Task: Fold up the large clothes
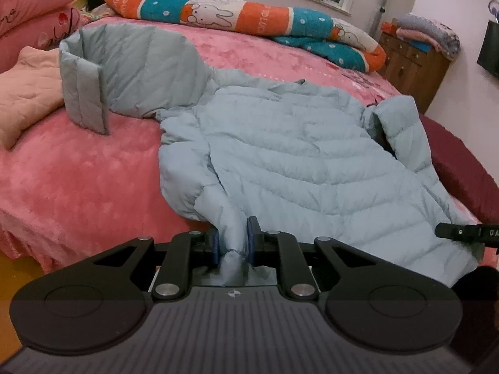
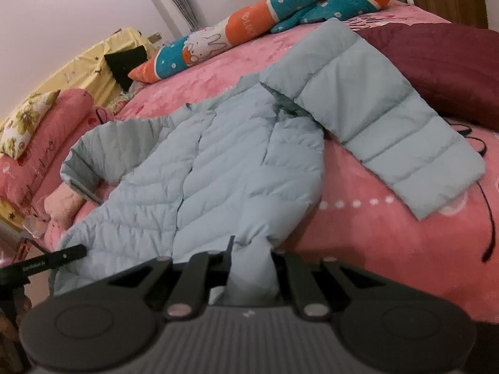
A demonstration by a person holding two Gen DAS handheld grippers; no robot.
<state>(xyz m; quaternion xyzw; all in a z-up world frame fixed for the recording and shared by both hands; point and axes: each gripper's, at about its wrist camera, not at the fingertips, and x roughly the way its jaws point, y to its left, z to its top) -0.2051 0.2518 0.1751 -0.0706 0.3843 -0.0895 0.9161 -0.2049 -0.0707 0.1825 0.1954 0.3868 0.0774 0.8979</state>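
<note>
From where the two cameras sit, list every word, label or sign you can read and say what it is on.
"DA", cut off by the frame edge: on the right gripper.
Small white print on the left gripper: too blurred to read.
Dark cursive script on the pink pillow: not legible.
Pale lettering on the orange band of the rabbit-print quilt: too distorted to read.

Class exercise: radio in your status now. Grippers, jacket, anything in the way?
Left gripper and right gripper both shut on hem of light blue puffer jacket. Jacket spread on pink bed, sleeves out. Pink quilted item beside hood.
</note>
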